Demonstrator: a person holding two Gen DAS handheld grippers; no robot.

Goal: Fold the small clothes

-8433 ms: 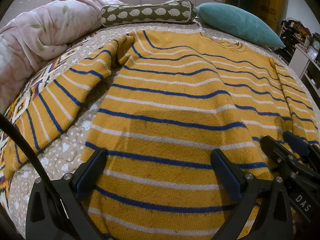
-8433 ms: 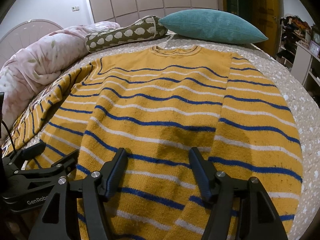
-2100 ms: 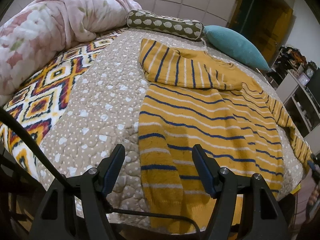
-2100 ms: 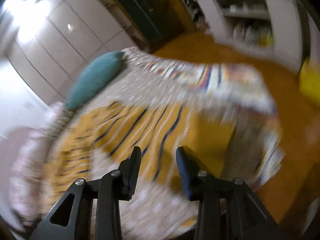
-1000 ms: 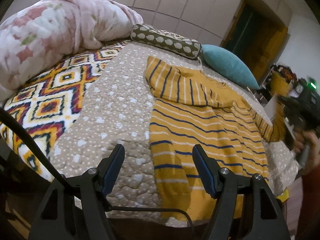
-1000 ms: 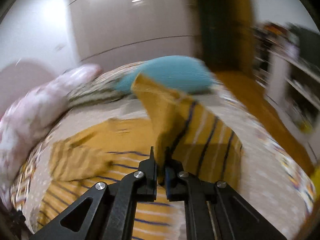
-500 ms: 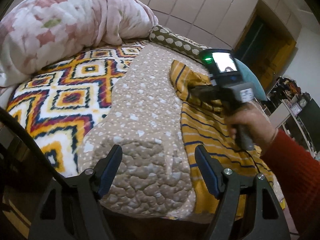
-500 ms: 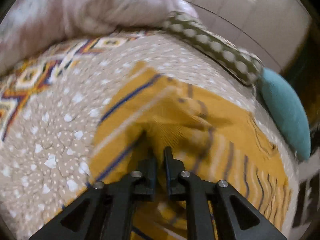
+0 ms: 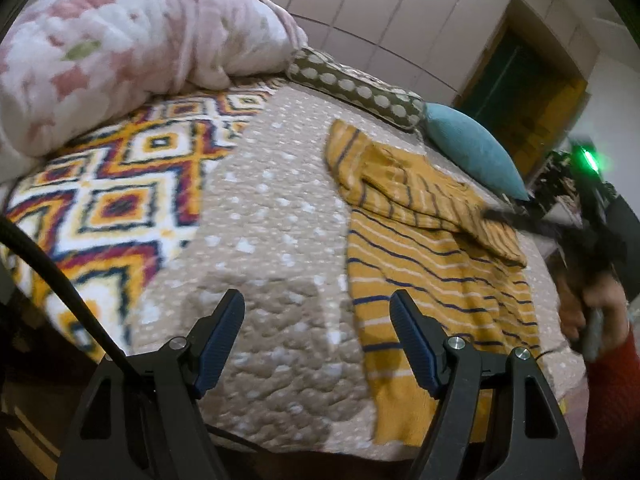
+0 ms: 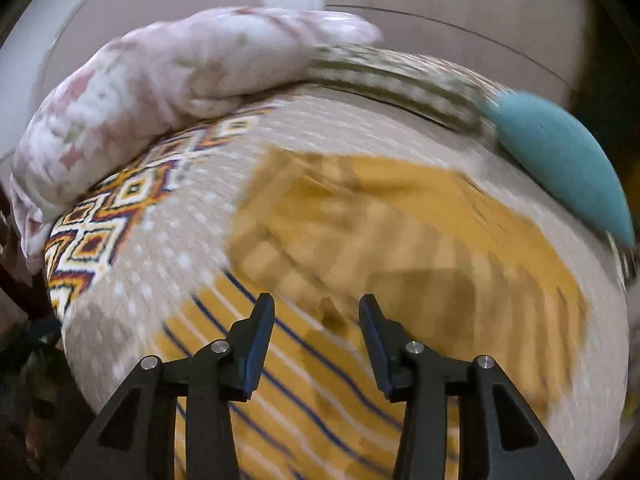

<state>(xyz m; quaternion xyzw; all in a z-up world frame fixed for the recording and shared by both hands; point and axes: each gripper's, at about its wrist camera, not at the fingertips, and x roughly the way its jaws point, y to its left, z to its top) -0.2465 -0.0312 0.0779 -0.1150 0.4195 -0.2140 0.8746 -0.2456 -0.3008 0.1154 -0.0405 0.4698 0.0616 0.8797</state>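
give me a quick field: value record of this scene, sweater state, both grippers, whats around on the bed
sweater: yellow striped sweater on the quilted bedspread, both sleeves folded across the chest
left gripper: jaws open, empty, over the bedspread beside the sweater's edge
right gripper: jaws open, empty, above the sweater; view blurred
bed surroundings: teal pillow, spotted bolster, pink floral duvet, patterned blanket

Sweater point(image 10: 400, 248) — folded sleeves motion-blurred
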